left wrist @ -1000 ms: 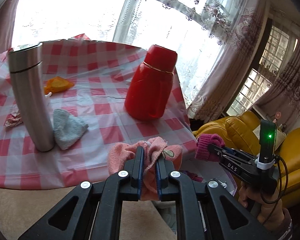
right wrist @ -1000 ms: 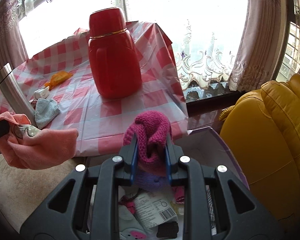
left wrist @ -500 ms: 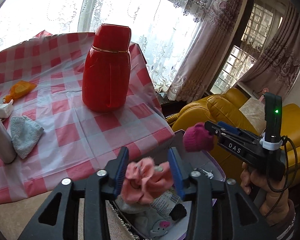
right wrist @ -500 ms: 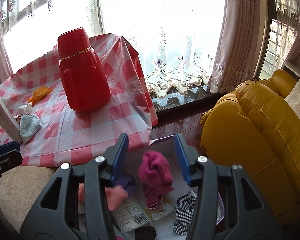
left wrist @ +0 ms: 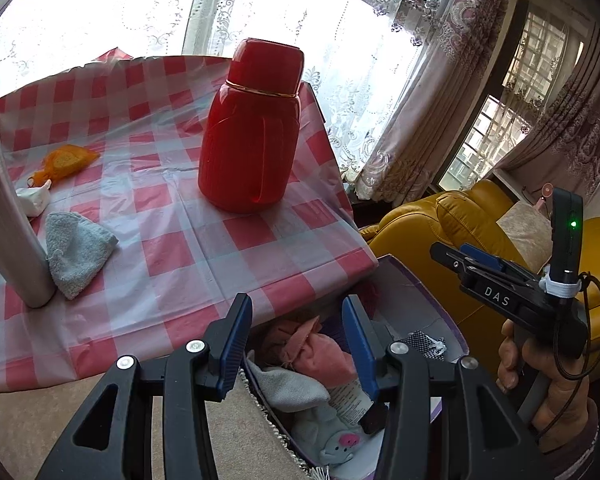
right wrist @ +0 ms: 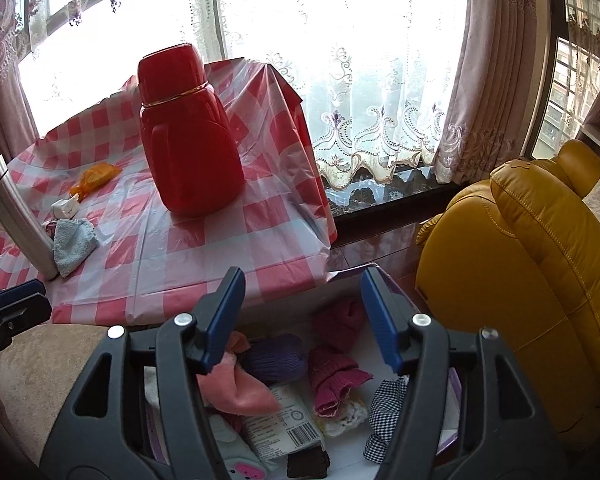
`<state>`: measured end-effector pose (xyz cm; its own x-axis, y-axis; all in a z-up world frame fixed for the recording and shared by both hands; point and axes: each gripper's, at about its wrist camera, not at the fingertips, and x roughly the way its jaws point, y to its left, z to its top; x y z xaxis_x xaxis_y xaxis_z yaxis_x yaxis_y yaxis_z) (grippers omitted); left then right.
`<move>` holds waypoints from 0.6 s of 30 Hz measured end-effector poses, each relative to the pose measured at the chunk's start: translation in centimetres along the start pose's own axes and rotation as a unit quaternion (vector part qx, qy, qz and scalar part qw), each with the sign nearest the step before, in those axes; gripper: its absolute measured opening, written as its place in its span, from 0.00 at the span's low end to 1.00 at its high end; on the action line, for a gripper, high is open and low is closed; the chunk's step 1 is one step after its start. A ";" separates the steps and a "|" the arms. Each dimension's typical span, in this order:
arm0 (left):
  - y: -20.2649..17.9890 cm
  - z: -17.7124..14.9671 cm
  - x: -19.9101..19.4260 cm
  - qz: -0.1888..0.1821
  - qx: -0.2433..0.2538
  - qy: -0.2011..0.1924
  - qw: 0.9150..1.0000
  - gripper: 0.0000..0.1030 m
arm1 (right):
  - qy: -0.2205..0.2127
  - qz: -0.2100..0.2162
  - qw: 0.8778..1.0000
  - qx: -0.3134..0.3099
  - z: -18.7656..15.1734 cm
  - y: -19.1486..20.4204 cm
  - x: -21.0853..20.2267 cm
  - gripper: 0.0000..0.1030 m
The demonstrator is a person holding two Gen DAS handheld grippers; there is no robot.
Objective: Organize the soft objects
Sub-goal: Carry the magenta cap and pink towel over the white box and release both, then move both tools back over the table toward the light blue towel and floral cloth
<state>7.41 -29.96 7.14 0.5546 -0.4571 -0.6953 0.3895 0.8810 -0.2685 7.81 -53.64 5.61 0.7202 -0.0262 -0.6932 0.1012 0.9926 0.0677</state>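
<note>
Item: pale blue cloth [left wrist: 76, 252], lying crumpled on the checked tablecloth [left wrist: 188, 252], touching the foot of the steel flask [left wrist: 4, 216] and well apart from the red jug [left wrist: 252, 128].

Handling, as judged: light, limp, with a nap that gives the pads grip; it will sag and fold once lifted. Best taken at a raised fold on the side away from the flask (a pinch near the flask could knock it). The orange pouch [left wrist: 66, 162] and the white scrap [left wrist: 34, 200] further back look equally light.

Store: box [right wrist: 352, 276] below the table edge, beside the yellow armchair [right wrist: 540, 280]. Contents: pink cloth [left wrist: 320, 354], magenta knit piece [right wrist: 336, 380], purple yarn ball [right wrist: 276, 358], checked fabric [right wrist: 384, 412], grey cloth [left wrist: 288, 386], a labelled packet [right wrist: 284, 428].

Left gripper [left wrist: 296, 344]: jaws have just been opening, now standing apart above the pink cloth, nothing pinched.

Right gripper [right wrist: 300, 320]: jaws have just been opening and gape wide over the box, pads touching nothing; the magenta knit piece lies loose below.
</note>
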 end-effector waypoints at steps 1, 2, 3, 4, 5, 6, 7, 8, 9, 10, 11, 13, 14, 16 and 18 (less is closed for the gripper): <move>0.3 -0.1 -0.2 0.003 -0.002 0.000 1.000 0.47 | 0.002 0.003 1.000 -0.004 0.0 0.3 0.0 0.63; 0.6 -0.2 -0.4 0.006 -0.003 0.000 1.000 0.47 | 0.003 0.006 1.000 -0.008 -0.1 0.7 0.1 0.63; 0.9 -0.3 -0.5 0.009 -0.005 0.000 1.000 0.47 | 0.005 0.008 1.000 -0.011 -0.1 1.0 0.1 0.64; 1.3 -0.5 -0.8 0.012 -0.007 -0.001 1.000 0.47 | 0.006 0.011 1.000 -0.014 -0.1 1.3 0.1 0.64; 1.7 -0.6 -1.0 0.017 -0.010 -0.001 1.000 0.47 | 0.007 0.013 1.000 -0.017 -0.1 1.6 0.1 0.64; 2.3 -0.7 -1.2 0.022 -0.015 -0.002 1.000 0.47 | 0.008 0.016 1.000 -0.020 -0.1 1.9 0.2 0.65; 2.8 -0.8 -1.5 0.027 -0.021 -0.002 0.999 0.47 | 0.010 0.018 1.000 -0.024 -0.1 2.3 0.2 0.65; 3.5 -1.0 -1.8 0.030 -0.026 -0.002 0.999 0.47 | 0.011 0.021 0.999 -0.027 -0.1 2.7 0.2 0.65; 4.1 -1.2 -2.1 0.035 -0.031 -0.003 0.999 0.47 | 0.012 0.024 0.999 -0.031 -0.1 3.1 0.3 0.66; 4.8 -1.4 -2.5 0.042 -0.036 -0.003 0.998 0.47 | 0.014 0.027 0.999 -0.035 -0.2 3.5 0.3 0.66; 5.5 -1.7 -2.8 0.048 -0.042 -0.004 0.998 0.47 | 0.016 0.031 0.999 -0.040 -0.2 3.9 0.4 0.67; 7.0 -2.2 -3.7 0.057 -0.057 -0.006 0.997 0.47 | 0.020 0.040 0.998 -0.048 -0.3 5.0 0.6 0.67; 7.8 -2.4 -4.1 0.062 -0.065 -0.009 0.996 0.47 | 0.022 0.044 0.997 -0.053 -0.3 5.5 0.7 0.67; 9.5 -2.9 -5.0 0.074 -0.082 -0.012 0.994 0.47 | 0.025 0.053 0.996 -0.066 -0.4 6.8 0.9 0.68; 11.4 -3.3 -5.8 0.084 -0.102 -0.015 0.991 0.47 | 0.029 0.064 0.994 -0.081 -0.5 8.2 1.1 0.68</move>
<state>6.15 -16.87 5.93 0.6213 -0.3029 -0.7227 0.1345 0.9498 -0.2824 9.08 -45.49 5.06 0.6787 0.1038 -0.7271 -0.1036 0.9936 0.0452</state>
